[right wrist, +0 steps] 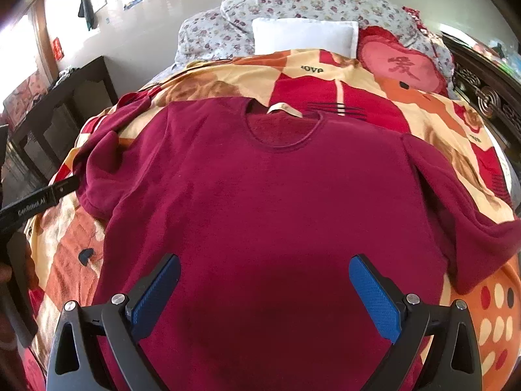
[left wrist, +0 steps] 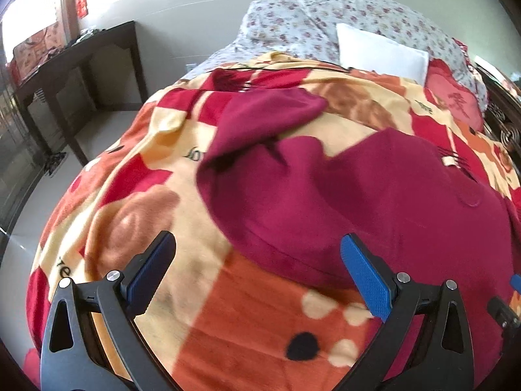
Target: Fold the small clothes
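Currently no bin, basket or other container appears in either view; the only supporting surface is a bed covered by a fleece blanket (right wrist: 384, 75) printed in red, orange and cream blocks with rose shapes and dots. A maroon shirt (right wrist: 267, 202) lies spread face-up on this blanket, round neckline at 12 o'clock with a cream label (right wrist: 285, 109) inside the collar. Its two sleeves extend toward 9 o'clock and 3 o'clock; the 9 o'clock sleeve is bunched and doubled over itself. The fabric appears soft, matte and slightly napped, with shallow wrinkles. The right gripper (right wrist: 264, 288) hovers over the lower body of the shirt, toward its 6 o'clock hem, with its jaws spread wide and nothing between them; its pads (right wrist: 374, 299) are blue and ribbed, mounted on black arms. In the left wrist view the left gripper (left wrist: 257, 270) is likewise spread wide and grips nothing; it sits above bare blanket, with the shirt (left wrist: 358, 202) lying at 1 o'clock from it and the hem edge just ahead of its right finger. Part of the left gripper's black body enters the right wrist view at 9 o'clock. At the 12 o'clock end of the bed lie a floral quilt (right wrist: 312, 0), a white pillow (right wrist: 302, 34) and a heart-shaped red cushion (right wrist: 403, 62). A dark wooden table (left wrist: 78, 62) stands at 10 o'clock beside the bed.
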